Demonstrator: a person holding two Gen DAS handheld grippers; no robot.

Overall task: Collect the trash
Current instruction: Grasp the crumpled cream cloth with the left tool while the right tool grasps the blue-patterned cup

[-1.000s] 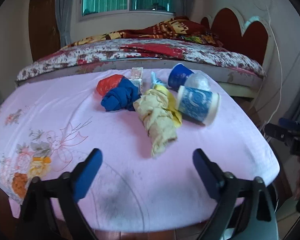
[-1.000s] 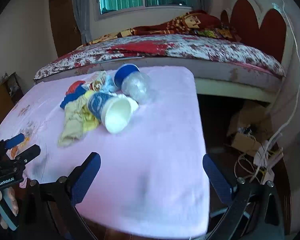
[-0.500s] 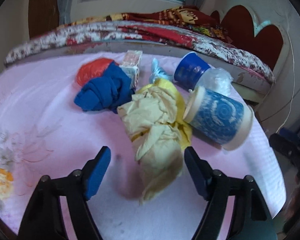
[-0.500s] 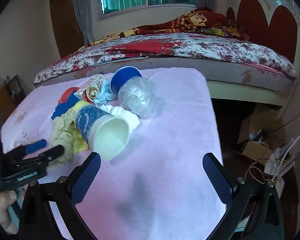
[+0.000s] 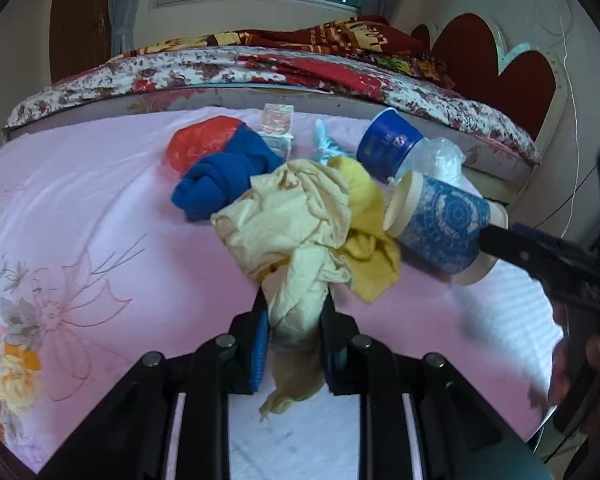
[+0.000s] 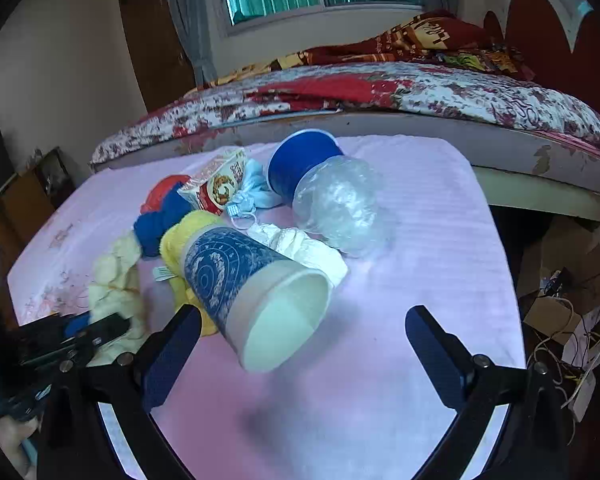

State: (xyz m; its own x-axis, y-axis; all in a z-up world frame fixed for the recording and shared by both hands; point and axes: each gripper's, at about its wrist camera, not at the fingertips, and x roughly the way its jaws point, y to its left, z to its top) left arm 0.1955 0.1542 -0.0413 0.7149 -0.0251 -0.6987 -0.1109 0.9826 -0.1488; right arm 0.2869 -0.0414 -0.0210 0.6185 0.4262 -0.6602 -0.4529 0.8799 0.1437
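At the bottom centre of the left wrist view, the left gripper (image 5: pixel 294 334) has just been closing and now stands clenched on the trailing end of the pale yellow crumpled cloth (image 5: pixel 288 228), whose bulk spreads upward toward the middle of the frame over the pink tablecloth (image 5: pixel 100 208). Only that narrow tail sits between the pads, so a lift may let the thin material slide out; the fold also drapes against the bright yellow cloth (image 5: pixel 364 216) and the blue cloth (image 5: pixel 224 176), and a pull could drag either one along or scatter the heap. Just right of centre lies the blue patterned paper cup (image 5: pixel 444 232), on its side and touching the yellow cloth, so a tug on the pale cloth may set it rolling toward the table edge at right. In the right wrist view, the right gripper (image 6: pixel 300 344) has its jaws spread wide and released, the cup (image 6: pixel 256 292) lying with its mouth between them at lower centre, the left finger close to its wall. Closing there could crush the thin wall or squirt the cup forward into the clear crumpled plastic (image 6: pixel 340 204) and blue cup (image 6: pixel 300 160) above it. The snack wrapper (image 6: pixel 220 180), the light blue face mask (image 6: pixel 252 192) and the red plastic (image 5: pixel 204 140) wait untouched in the pile.
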